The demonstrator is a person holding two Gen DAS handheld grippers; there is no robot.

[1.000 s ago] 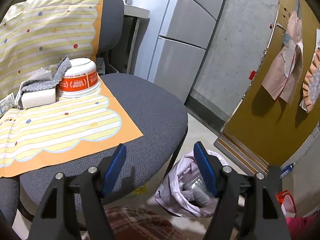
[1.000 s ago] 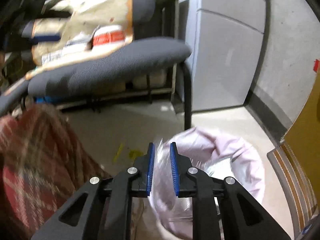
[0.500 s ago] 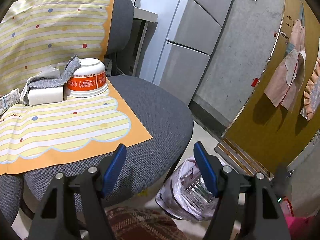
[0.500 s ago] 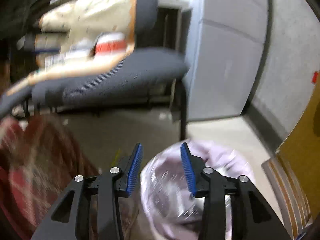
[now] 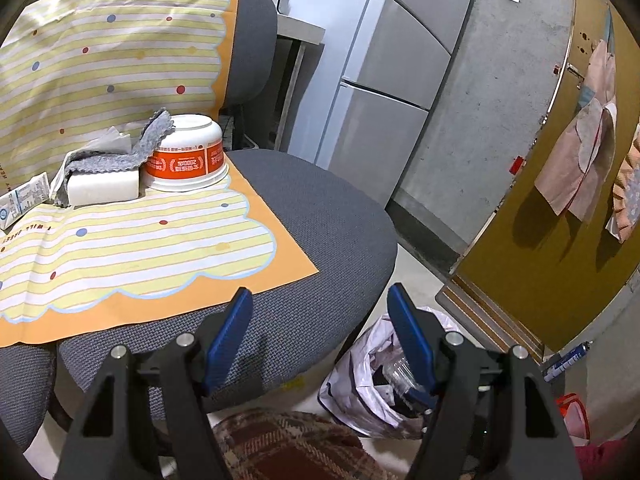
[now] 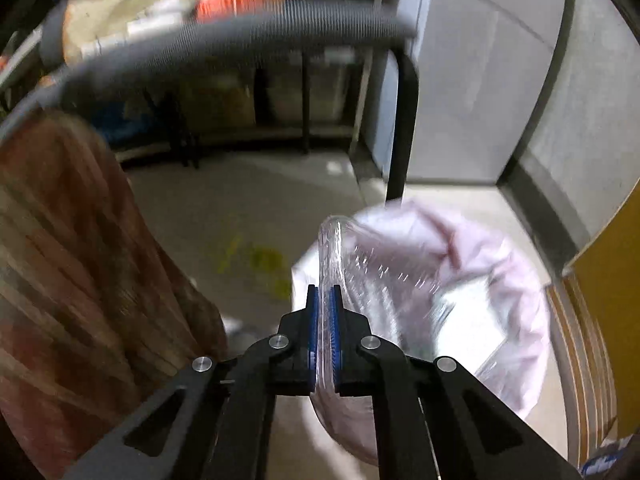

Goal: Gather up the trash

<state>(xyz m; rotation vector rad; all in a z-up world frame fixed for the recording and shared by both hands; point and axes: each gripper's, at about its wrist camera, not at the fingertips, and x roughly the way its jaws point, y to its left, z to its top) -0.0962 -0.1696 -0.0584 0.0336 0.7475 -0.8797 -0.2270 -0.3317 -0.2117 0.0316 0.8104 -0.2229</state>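
The right hand-held gripper [image 6: 324, 316] has its two blue pads pressed tight on the thin rim of a clear plastic cup [image 6: 384, 280], and the cup hangs just over the open pink trash bag [image 6: 516, 280] on the floor; the picture is blurry, so I think it is a cup but cannot be sure. To do this well, keep the cup over the middle of the bag's mouth, go down a little, and only then let go so it drops inside. The left hand-held gripper [image 5: 320, 336] is wide open and holds nothing above the gray chair [image 5: 332, 220], where an upside-down noodle bowl [image 5: 186, 156] waits.
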